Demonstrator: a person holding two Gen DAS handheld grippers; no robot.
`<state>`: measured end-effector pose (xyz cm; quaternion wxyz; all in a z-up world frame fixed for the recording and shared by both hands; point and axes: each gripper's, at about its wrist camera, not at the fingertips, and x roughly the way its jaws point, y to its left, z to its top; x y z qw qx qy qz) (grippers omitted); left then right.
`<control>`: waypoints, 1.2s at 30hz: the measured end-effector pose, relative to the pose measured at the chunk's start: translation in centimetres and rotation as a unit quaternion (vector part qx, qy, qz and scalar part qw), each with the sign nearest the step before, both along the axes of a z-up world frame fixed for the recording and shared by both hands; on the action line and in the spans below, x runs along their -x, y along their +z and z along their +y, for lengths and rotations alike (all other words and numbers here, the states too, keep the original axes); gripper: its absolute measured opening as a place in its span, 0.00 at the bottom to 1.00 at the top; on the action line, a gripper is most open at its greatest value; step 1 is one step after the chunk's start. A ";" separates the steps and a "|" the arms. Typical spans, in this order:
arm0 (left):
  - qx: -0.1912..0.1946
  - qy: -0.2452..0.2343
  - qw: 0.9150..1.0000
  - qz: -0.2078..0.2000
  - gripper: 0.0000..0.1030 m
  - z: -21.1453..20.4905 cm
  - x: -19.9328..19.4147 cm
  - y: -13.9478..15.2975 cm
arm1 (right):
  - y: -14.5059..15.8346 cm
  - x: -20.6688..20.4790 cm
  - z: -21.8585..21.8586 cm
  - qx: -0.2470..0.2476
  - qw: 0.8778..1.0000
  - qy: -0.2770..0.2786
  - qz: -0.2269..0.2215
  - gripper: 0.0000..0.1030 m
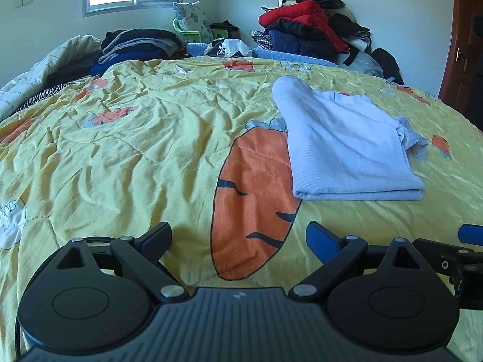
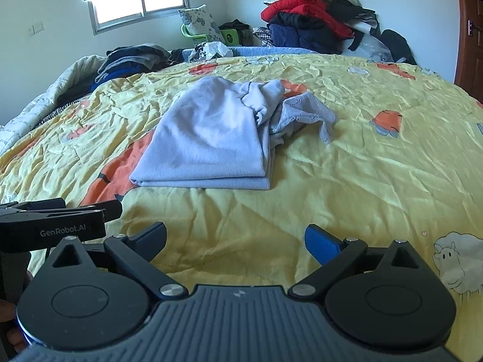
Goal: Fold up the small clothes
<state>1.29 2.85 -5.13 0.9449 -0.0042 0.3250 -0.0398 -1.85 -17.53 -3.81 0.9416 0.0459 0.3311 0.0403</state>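
In the left view, the left gripper (image 1: 238, 236) hovered nearest, jaws spread and empty; the pale blue garment (image 1: 341, 144) lay folded far right on the yellow quilt (image 1: 135, 138). In the right view, the right gripper (image 2: 235, 238) was also spread wide, with the garment ahead. Its loose lace edge (image 2: 305, 111) might drag and undo the fold if snagged.

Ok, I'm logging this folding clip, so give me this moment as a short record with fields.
surface: yellow carrot-print quilt on a bed
garment: light blue garment, folded over with stacked edges at its near side, a bunched lacy part at its far right
left gripper: open, empty, short of the garment
right gripper: open, empty, short of the garment
contact: neither gripper touches the garment
background: pile of red and dark clothes by the wall, window
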 end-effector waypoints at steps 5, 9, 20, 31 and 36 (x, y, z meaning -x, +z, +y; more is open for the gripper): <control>-0.005 0.003 1.000 -0.008 0.94 0.0 0.3 -0.1 | -0.1 0.2 -0.1 0.003 1.000 -0.002 0.000 0.97; -0.008 0.000 1.000 -0.011 0.98 -0.1 0.2 -0.3 | -0.2 0.1 0.0 0.014 1.000 -0.005 -0.004 0.98; -0.042 0.001 0.999 -0.007 1.00 -1.0 0.2 -0.6 | -0.9 -0.1 0.0 0.048 0.999 -0.009 -0.004 0.99; -0.022 0.002 1.000 -0.001 1.00 -0.6 0.1 -0.8 | -1.6 -0.3 0.3 0.066 0.998 -0.004 0.004 1.00; -0.022 0.002 1.000 -0.001 1.00 -0.5 0.1 -0.8 | -1.6 -0.3 0.2 0.064 0.998 -0.003 0.004 1.00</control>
